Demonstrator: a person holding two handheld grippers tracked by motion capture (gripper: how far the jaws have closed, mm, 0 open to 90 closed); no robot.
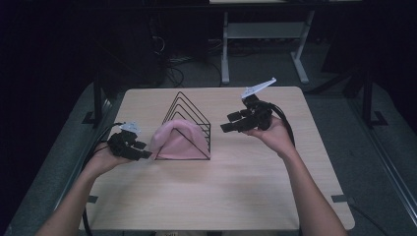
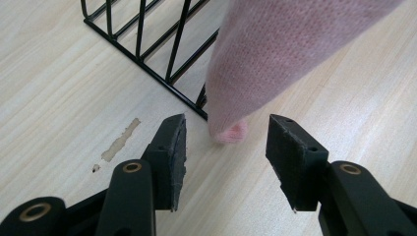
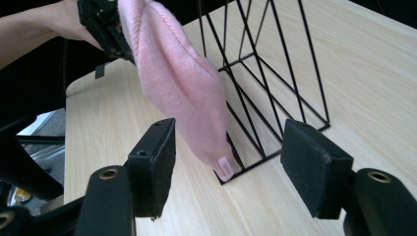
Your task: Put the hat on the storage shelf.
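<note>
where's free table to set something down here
The widest bare patch is the near strip of table, in front of the wire rack and pink beanie. The far right corner is also bare. It is crowded between the left gripper and right gripper.

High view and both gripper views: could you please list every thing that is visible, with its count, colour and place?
Table: one, light wood, under everything.
Wire rack: one, black, triangular, standing near the middle of the table.
Knitted hat: one, pink, draped over the front end of the wire rack, its lower edge reaching the table.
Desk frame: one, pale legs, on the floor behind the table.
Cables: several, dark, on the floor behind the table.
Left gripper: one, black, at the left of the hat, jaws open, nothing between them.
Right gripper: one, black, at the right of the rack, jaws open and empty.
Forearms: two, coming in from the bottom edge.
</note>
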